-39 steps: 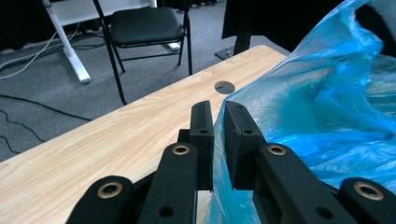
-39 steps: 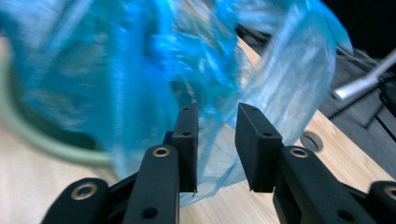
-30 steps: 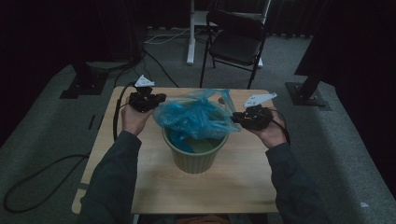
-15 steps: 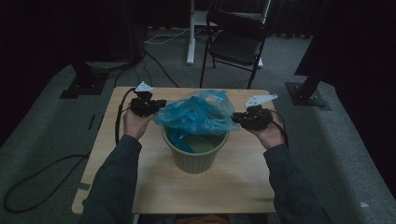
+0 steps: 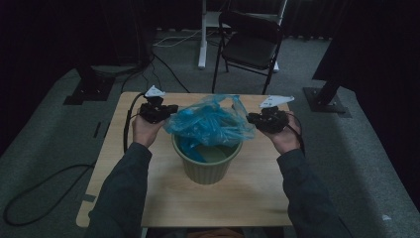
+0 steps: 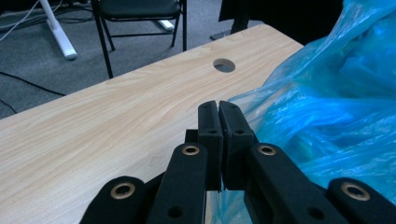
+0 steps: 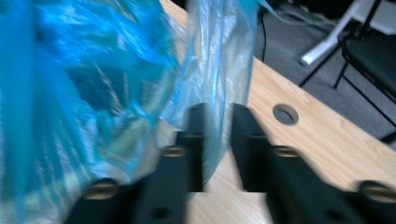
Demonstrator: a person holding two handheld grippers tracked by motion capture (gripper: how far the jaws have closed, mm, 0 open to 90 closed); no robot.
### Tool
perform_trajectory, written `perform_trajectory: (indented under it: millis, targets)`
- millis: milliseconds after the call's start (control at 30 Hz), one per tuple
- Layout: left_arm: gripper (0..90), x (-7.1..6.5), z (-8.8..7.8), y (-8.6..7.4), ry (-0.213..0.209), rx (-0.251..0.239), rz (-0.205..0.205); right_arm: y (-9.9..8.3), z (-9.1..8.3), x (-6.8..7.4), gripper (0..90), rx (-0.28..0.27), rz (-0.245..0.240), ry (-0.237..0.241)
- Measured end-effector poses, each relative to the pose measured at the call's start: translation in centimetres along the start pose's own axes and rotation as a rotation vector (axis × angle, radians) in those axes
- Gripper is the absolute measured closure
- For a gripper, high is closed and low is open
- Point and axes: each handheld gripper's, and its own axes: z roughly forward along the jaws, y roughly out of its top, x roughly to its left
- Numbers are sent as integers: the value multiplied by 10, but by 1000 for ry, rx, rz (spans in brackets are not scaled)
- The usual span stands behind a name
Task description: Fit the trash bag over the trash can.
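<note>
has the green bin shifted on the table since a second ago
No. In the high view the green bin sits at the same spot on the table, same gap to the near edge, blue bag stretched above it.

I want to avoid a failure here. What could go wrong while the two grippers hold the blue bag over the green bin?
The right gripper has only a thin fold of the blue bag between its jaws, so it may slip out. The left gripper pinches just the edge, so pulling may tear it. The green bin might tip.
</note>
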Motion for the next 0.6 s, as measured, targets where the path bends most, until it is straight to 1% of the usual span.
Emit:
perform_trajectory:
  millis: [33,67,133,167,233,333,367,433,500,567,600]
  targets:
    - [882,0,1,-1,0,6,-1,-1,1,-1,893,10,10,5]
    - [887,1,4,-4,2,18,-2,-3,6,-5,900,40,38,8]
    - [888,2,5,-6,1,25,-5,-5,7,-6,900,50,41,4]
    - [889,2,6,-7,2,29,-8,-9,11,-7,900,81,55,5]
    - [889,4,8,-9,-2,35,-15,-11,13,-8,900,91,61,3]
    - [889,6,11,-12,-6,43,-26,-17,19,-12,900,124,90,10]
    - [889,6,11,-12,-6,43,-26,-17,19,-12,900,124,90,10]
    - [889,4,14,-11,-8,51,-21,-21,23,-13,900,151,102,13]
    - [889,3,15,-11,-8,55,-17,-22,24,-14,900,160,106,15]
    - [889,2,17,-11,-11,61,-17,-27,29,-14,900,198,118,20]
    - [889,2,18,-11,-13,62,-16,-28,29,-15,900,207,121,22]
